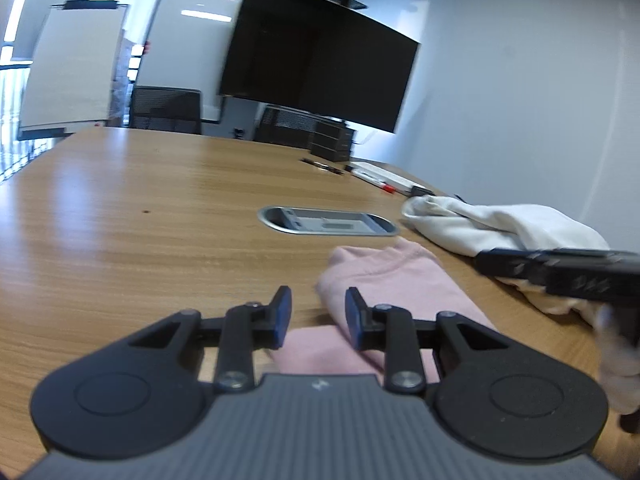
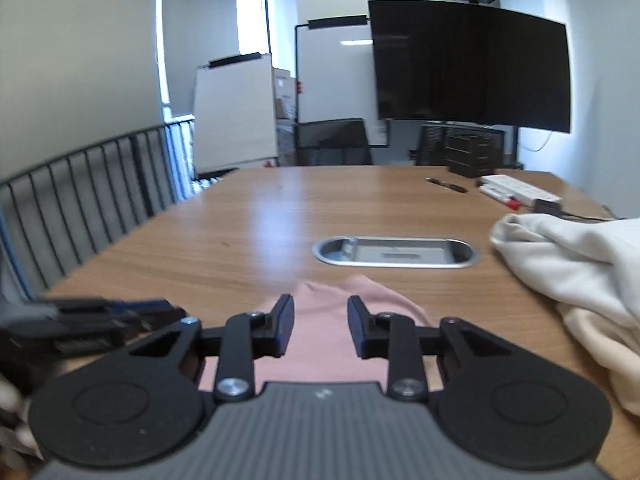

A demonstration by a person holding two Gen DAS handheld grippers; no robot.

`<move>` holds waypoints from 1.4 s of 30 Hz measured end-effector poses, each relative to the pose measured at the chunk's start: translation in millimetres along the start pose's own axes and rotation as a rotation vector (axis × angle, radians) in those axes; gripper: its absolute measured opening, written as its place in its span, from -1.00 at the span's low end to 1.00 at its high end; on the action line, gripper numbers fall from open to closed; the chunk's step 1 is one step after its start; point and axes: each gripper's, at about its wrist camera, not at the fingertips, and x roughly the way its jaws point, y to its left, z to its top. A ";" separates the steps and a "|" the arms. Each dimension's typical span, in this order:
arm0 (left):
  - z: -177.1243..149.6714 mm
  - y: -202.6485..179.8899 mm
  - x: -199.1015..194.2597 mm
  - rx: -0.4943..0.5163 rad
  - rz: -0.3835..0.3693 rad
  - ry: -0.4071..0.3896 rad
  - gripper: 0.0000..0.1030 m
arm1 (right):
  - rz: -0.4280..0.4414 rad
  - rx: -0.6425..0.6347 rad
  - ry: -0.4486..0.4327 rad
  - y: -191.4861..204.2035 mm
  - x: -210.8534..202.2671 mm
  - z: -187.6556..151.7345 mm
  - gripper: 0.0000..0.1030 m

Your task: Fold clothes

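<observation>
A pink garment lies bunched on the wooden table just ahead of me. My left gripper is open and empty, hovering over the garment's left edge. My right gripper is open and empty above the same pink garment. The right gripper's body shows at the right edge of the left wrist view. The left gripper's body shows at the left edge of the right wrist view. A pile of white and cream clothes lies to the right, and also shows in the right wrist view.
A metal cable port is set in the table beyond the pink garment. Pens, markers and a white box lie at the far right. Chairs, whiteboards and a large dark screen stand past the far edge. A railing runs on the left.
</observation>
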 end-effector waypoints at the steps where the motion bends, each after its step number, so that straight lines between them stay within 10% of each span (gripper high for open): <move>1: -2.1 -4.4 0.5 0.013 -0.017 0.005 -0.44 | -0.012 0.009 0.017 -4.2 3.0 -8.4 -0.32; 19: -19.3 -6.9 20.8 0.042 0.040 0.105 -0.27 | -0.062 0.106 0.054 1.0 38.0 -55.3 -0.31; 42: -9.5 0.6 11.8 0.000 0.119 0.032 0.11 | -0.045 0.201 0.041 21.6 39.0 -46.1 -0.38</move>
